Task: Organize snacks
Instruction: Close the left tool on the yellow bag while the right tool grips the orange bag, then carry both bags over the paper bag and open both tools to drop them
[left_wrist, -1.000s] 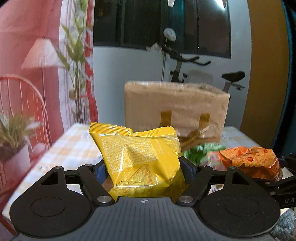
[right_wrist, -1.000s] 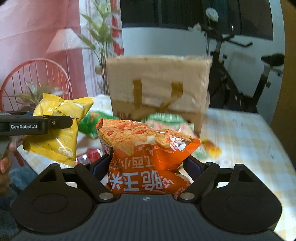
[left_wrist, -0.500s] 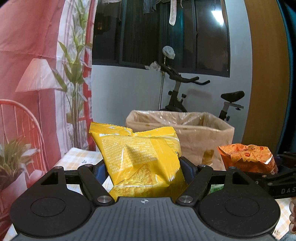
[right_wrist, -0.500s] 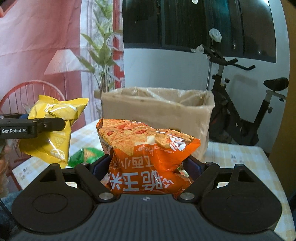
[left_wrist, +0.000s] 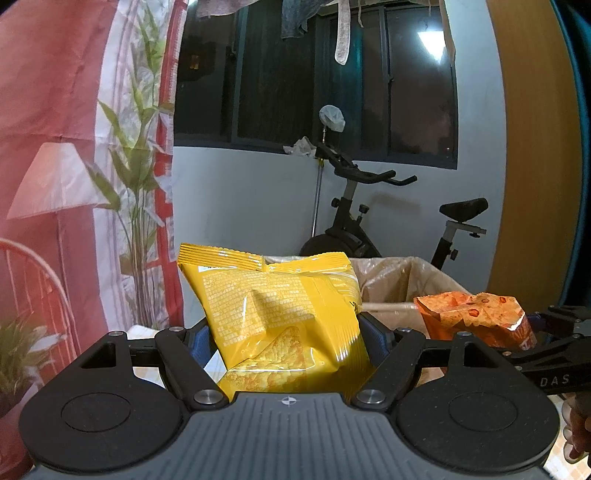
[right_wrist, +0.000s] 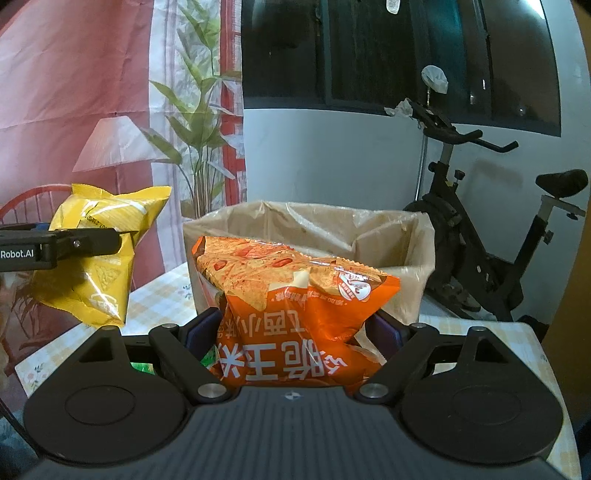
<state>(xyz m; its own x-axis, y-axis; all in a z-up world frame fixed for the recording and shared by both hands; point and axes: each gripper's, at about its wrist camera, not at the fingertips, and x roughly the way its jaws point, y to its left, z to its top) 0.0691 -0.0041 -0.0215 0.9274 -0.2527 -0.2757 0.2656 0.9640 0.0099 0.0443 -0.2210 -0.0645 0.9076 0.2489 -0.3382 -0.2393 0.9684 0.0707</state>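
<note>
While the left gripper (left_wrist: 286, 332) clamped a yellow snack bag (left_wrist: 280, 314), the right gripper (right_wrist: 293, 328) gripped an orange snack bag (right_wrist: 295, 310) before the open brown bag (right_wrist: 388, 236).

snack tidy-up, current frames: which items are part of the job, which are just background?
Job:
- yellow snack bag, in the left gripper
- orange snack bag, in the right gripper
- lined cardboard box behind both
- green packet on the checked table

Background:
- exercise bike
- printed backdrop
- dark window
</note>
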